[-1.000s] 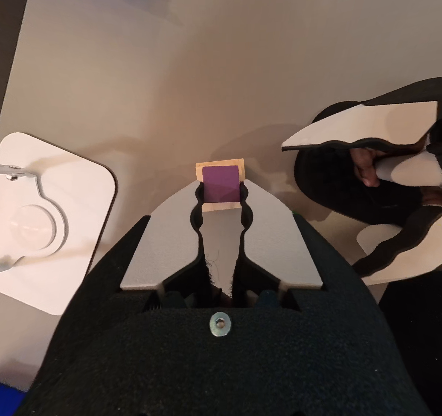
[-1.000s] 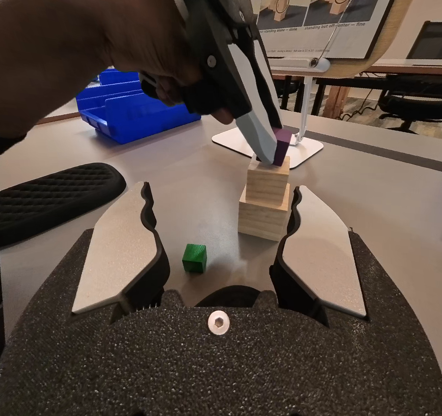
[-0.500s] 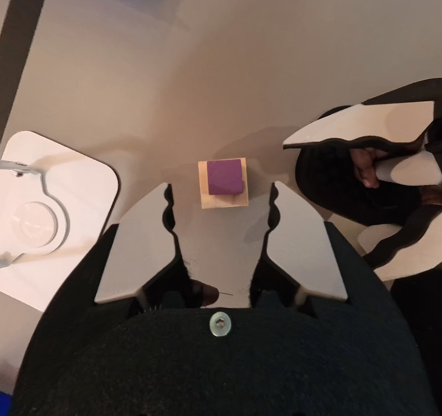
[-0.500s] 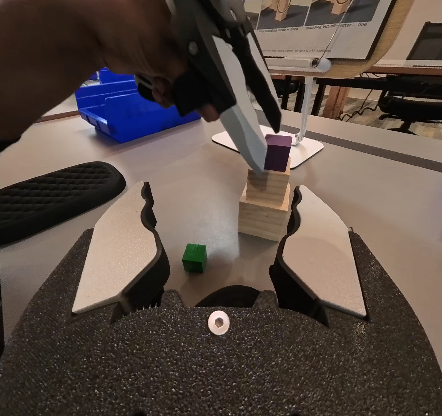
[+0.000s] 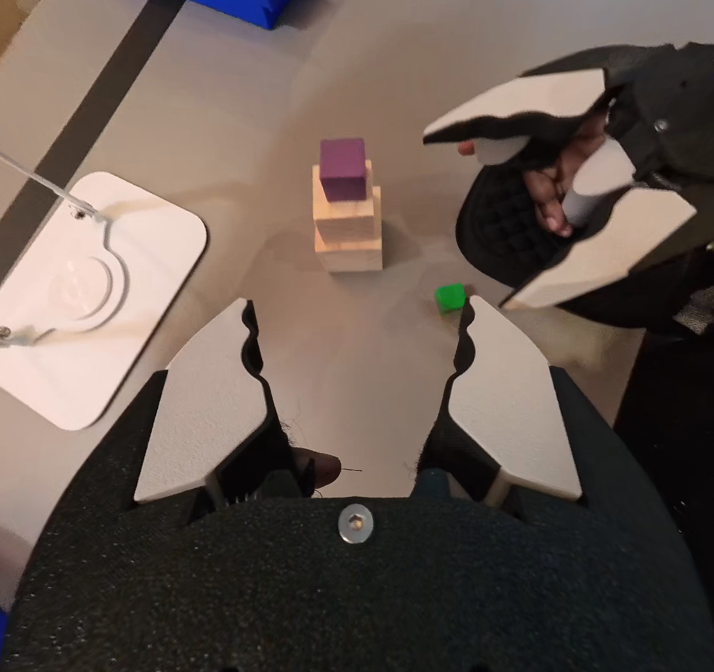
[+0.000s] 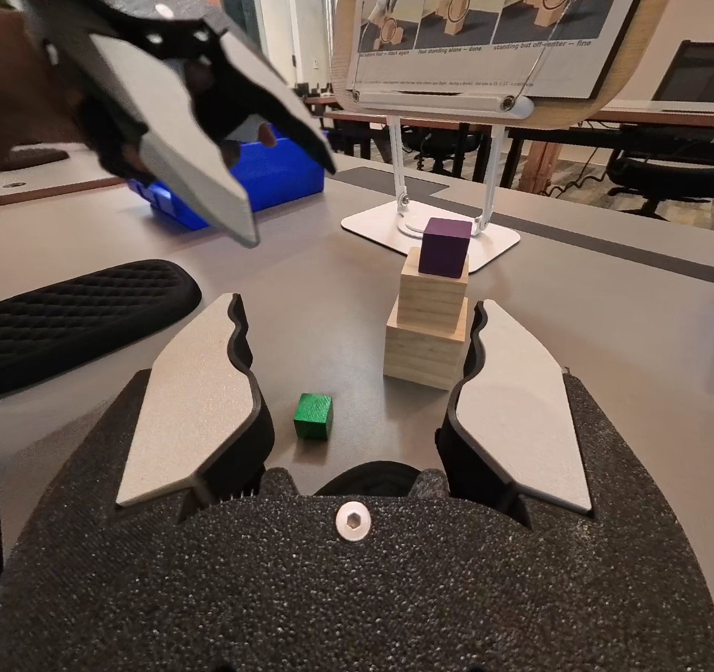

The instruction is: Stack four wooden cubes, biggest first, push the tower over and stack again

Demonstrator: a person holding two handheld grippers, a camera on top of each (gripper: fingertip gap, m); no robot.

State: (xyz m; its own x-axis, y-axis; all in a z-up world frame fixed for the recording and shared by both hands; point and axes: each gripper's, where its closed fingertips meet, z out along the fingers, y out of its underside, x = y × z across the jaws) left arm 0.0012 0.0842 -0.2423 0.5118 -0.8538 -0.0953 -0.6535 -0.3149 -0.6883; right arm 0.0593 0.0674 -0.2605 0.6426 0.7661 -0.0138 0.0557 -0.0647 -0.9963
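You are working on a big grey table (image 6: 328, 305). Far back on it stands a white stand (image 6: 498, 244) that holds up a board with pictures (image 6: 483, 27). To the far left sits a blue bin (image 6: 278, 178). A black bumpy pad (image 6: 77, 305) lies on the left, near your right gripper.

Your left gripper (image 5: 357, 302) hangs up in the air, to the left of the block tower. Its two fingers are wide apart and nothing is between them. Your right gripper (image 6: 357, 302) sits low by the table. Its fingers are wide apart too, and they grip nothing.

The tower has a big wooden block (image 6: 423, 356) at the bottom and a smaller wooden block (image 6: 432, 298) on top of it. A purple block (image 6: 444, 251) sits at the very top, a bit off to the right side. The tower stands just in front of your right gripper's right finger (image 6: 514, 383).

A little green block (image 6: 313, 416) lies on the table between your right gripper's fingers, nearer the left finger, and no finger touches it.
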